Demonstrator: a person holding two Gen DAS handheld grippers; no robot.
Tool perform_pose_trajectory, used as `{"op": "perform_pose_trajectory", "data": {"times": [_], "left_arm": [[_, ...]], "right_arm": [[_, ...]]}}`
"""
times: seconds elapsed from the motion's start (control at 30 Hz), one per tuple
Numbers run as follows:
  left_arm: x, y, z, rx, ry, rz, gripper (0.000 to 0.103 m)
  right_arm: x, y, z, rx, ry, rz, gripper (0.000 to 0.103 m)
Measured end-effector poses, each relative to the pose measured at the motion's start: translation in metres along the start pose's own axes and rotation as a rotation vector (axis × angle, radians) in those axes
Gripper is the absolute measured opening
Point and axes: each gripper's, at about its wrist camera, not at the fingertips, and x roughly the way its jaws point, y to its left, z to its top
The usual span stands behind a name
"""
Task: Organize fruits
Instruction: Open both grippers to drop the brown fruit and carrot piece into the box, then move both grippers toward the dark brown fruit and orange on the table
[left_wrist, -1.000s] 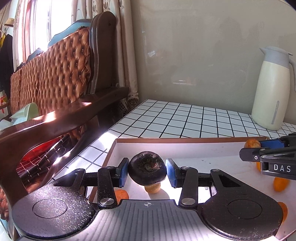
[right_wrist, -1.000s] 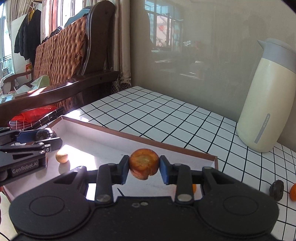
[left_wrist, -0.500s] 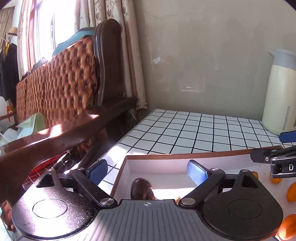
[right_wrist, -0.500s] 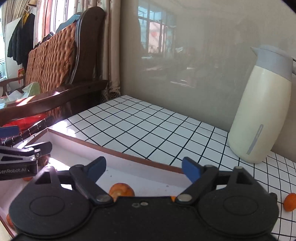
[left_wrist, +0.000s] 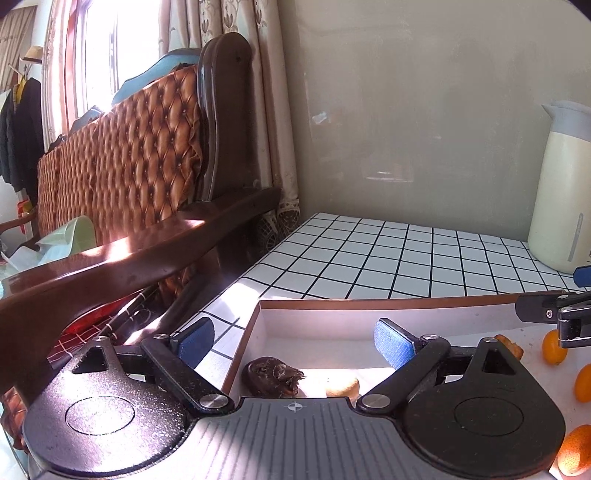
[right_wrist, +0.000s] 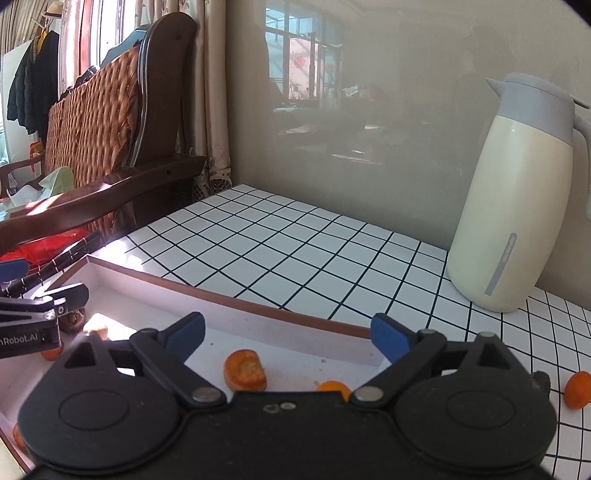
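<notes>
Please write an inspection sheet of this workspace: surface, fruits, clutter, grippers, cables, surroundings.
Surface: tiled table carrying a white tray.
Job's things: dark fruit, orange fruit and small oranges lying in the tray; one orange piece on the tiles outside.
Clutter: cream jug.
Grippers: left gripper and right gripper opening, gripping nothing.
Cables: nothing seen.
Surroundings: sofa, curtain, wall.

A dark, wrinkled fruit (left_wrist: 271, 374) lies in the white tray (left_wrist: 332, 326) near its left corner, a pale piece (left_wrist: 341, 386) just beside it, while a flat orange chunk (right_wrist: 245, 370) rests mid-tray and one orange fruit (right_wrist: 577, 389) sits outside on the table (right_wrist: 295, 254).
</notes>
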Motion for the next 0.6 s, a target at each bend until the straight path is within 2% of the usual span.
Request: {"op": "perform_pose_trajectory", "data": {"times": [0.07, 0.37, 0.6], "left_arm": [[-0.001, -0.001, -0.001, 0.008, -0.011, 0.013, 0.103], [-0.021, -0.003, 0.001, -0.046, -0.034, -0.025, 0.103], [-0.045, -0.036, 0.004, -0.016, -0.069, -0.089, 0.103]], "right_arm": [[-0.002, -0.001, 0.0, 0.002, -0.006, -0.003, 0.097], [-0.027, -0.009, -0.002, 0.0, -0.03, -0.015, 0.097], [-0.062, -0.035, -0.017, 0.012, -0.07, -0.072, 0.097]]}}
